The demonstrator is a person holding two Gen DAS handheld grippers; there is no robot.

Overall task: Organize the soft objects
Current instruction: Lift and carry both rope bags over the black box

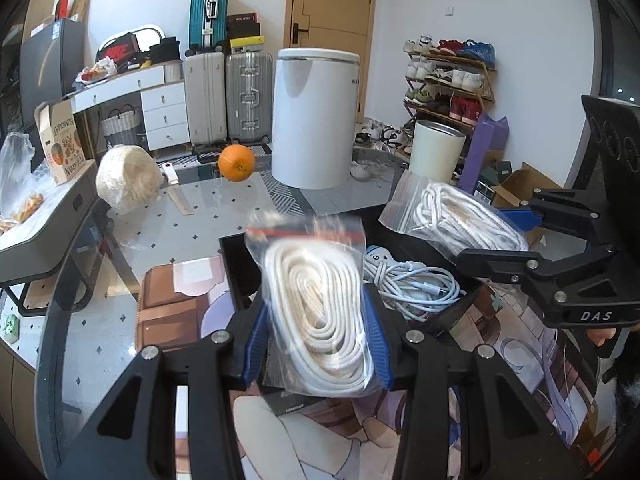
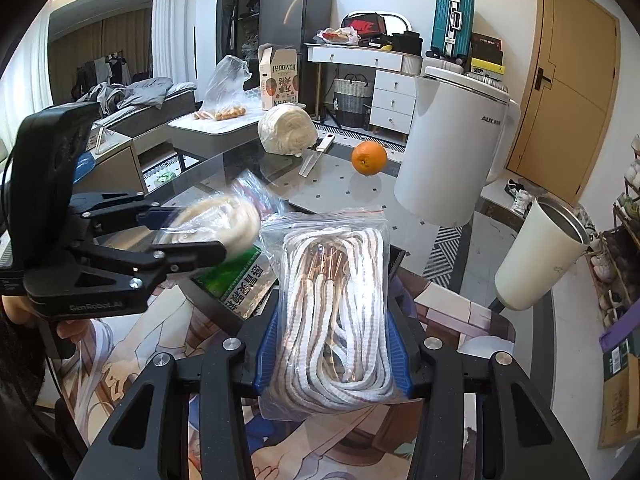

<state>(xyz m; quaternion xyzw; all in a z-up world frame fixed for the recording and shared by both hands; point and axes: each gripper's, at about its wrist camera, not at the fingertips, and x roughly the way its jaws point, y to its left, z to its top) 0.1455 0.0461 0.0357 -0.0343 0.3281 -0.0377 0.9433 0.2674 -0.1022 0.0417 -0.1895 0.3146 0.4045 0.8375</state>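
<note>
Left hand-held gripper (image 1: 316,344): clenched on a clear zip bag of coiled white cord (image 1: 320,304), the blue pads pressing both sides of the bag, which is held upright above the near edge of a black tray (image 1: 234,264); in the right wrist view this bag appears blurred at the left, between the black fingers. Right hand-held gripper (image 2: 334,354): grasping a second zip bag of white-and-tan striped cord (image 2: 336,312), likewise upright between its blue pads; in the left wrist view that bag (image 1: 452,216) sits at the right, above the far right corner of the tray. Tray contents: a bundle of pale blue charging cables (image 1: 412,284); in the right wrist view, a green-and-white printed packet (image 2: 236,280) lies below the left bag. Worktop (image 1: 168,224): glass, with a printed cartoon mat (image 1: 516,332) on its near part under the tray. Far part of worktop: a ball of cream yarn (image 1: 128,180) at the left, a knife (image 1: 176,188) just beside it, an orange (image 1: 237,162) further right, then a large white kettle (image 1: 314,116) and a white tumbler (image 1: 438,152) at the right. Background: suitcases (image 1: 226,96), a white drawer unit (image 1: 164,116), a wooden door (image 1: 332,20) and a shoe rack (image 1: 448,80) against the far wall.
</note>
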